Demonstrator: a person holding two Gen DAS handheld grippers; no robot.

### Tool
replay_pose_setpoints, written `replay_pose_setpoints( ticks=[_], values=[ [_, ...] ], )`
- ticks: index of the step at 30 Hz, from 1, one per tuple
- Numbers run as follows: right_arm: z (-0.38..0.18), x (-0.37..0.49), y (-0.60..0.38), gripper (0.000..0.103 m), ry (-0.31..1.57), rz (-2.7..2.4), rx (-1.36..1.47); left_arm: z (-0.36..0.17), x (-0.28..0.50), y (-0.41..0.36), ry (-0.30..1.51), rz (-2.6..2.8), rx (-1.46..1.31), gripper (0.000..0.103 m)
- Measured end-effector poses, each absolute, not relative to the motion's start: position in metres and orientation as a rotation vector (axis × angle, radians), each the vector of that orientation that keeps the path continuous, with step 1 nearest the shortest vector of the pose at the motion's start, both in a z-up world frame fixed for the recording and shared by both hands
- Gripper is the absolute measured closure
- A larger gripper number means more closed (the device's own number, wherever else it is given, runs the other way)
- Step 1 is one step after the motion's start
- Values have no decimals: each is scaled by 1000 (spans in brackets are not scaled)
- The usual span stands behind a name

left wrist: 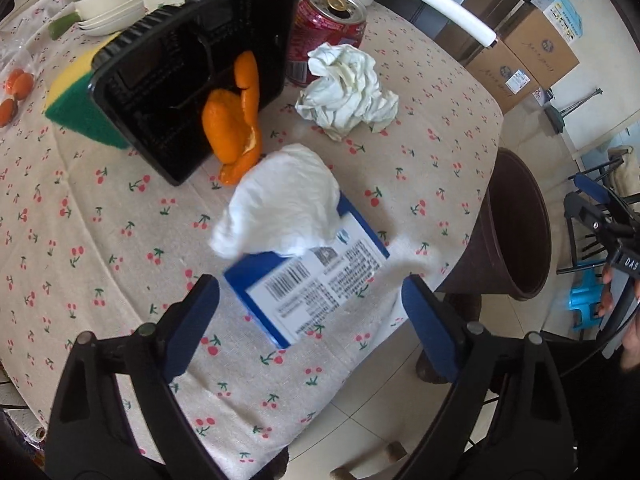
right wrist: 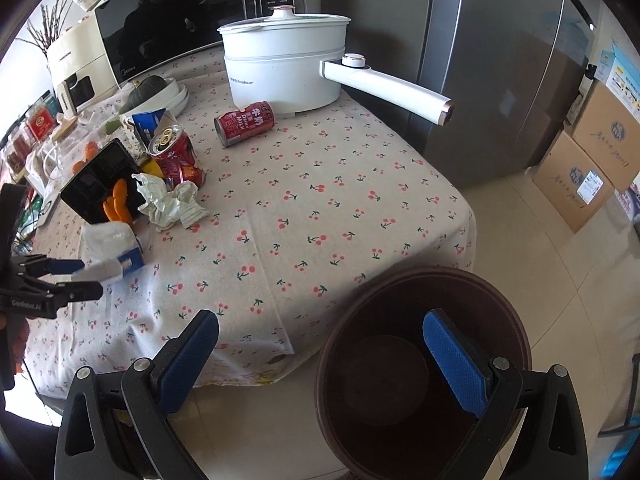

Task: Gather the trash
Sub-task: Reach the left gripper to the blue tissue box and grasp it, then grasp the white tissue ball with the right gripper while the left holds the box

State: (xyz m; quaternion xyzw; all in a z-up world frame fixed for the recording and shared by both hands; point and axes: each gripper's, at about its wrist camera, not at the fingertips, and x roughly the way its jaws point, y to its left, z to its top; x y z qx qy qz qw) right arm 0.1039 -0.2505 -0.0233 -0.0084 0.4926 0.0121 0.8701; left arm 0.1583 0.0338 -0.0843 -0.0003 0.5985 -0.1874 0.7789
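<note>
My left gripper (left wrist: 310, 294) is open and empty, just short of a blue and white carton (left wrist: 308, 280) lying on the cherry-print tablecloth with a white tissue (left wrist: 280, 208) on its far end. Beyond lie orange peel (left wrist: 236, 128) spilling from a tipped black tray (left wrist: 192, 68), a crumpled white paper (left wrist: 348, 88) and an upright red can (left wrist: 326, 24). My right gripper (right wrist: 320, 344) is open and empty above the brown bin (right wrist: 404, 380) beside the table. A second red can (right wrist: 244, 122) lies on its side in the right wrist view.
A white electric pot (right wrist: 286, 68) with a long handle stands at the table's far side. A yellow-green sponge (left wrist: 80, 96), white bowls (left wrist: 110, 10) and small oranges (left wrist: 16, 88) sit at the left. Cardboard boxes (right wrist: 592, 164) stand on the floor by the fridge.
</note>
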Motion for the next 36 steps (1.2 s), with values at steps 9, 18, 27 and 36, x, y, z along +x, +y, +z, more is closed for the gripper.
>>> replay_pose_setpoints(
  ticks=[9, 18, 27, 36],
  values=[
    [-26, 101, -252, 0, 1036, 31, -25, -103, 154, 10, 1248, -387, 294, 11],
    [-28, 99, -248, 0, 1045, 36, -31, -116, 161, -20, 1226, -425, 398, 28],
    [-30, 106, -229, 0, 1046, 42, -54, -90, 138, 30, 1245, -430, 210, 31],
    [-33, 120, -175, 0, 1045, 82, -74, -87, 105, 94, 1256, -341, 96, 41]
  ],
)
